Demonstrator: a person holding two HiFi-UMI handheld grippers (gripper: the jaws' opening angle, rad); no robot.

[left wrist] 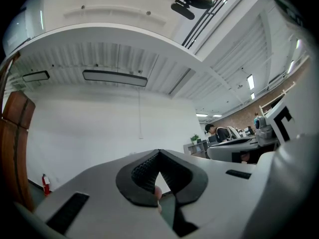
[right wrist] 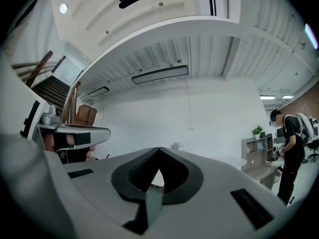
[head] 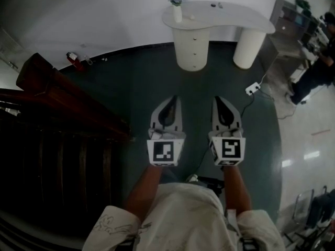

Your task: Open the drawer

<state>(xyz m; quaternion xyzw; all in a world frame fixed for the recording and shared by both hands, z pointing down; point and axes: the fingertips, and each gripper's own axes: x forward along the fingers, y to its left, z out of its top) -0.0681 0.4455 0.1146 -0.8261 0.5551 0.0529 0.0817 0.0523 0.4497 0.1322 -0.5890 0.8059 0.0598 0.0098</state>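
Observation:
A white desk (head: 230,14) stands ahead by the far wall. Its left support is a round white drawer pedestal (head: 192,48) with three small knobs down its front, all drawers closed. My left gripper (head: 174,97) and right gripper (head: 218,98) hover side by side over the dark green floor, well short of the pedestal, both pointing towards it. Each is shut with nothing between its tips. The left gripper (left wrist: 159,152) shows its tips meeting in the left gripper view, and the right gripper (right wrist: 159,149) does too in the right gripper view.
A dark wooden stair railing (head: 57,93) runs along the left. A white power strip (head: 253,88) with a cable lies on the floor right of the desk's plain round leg (head: 249,48). A vase of flowers (head: 177,7) stands on the desk. A person (head: 314,69) stands far right.

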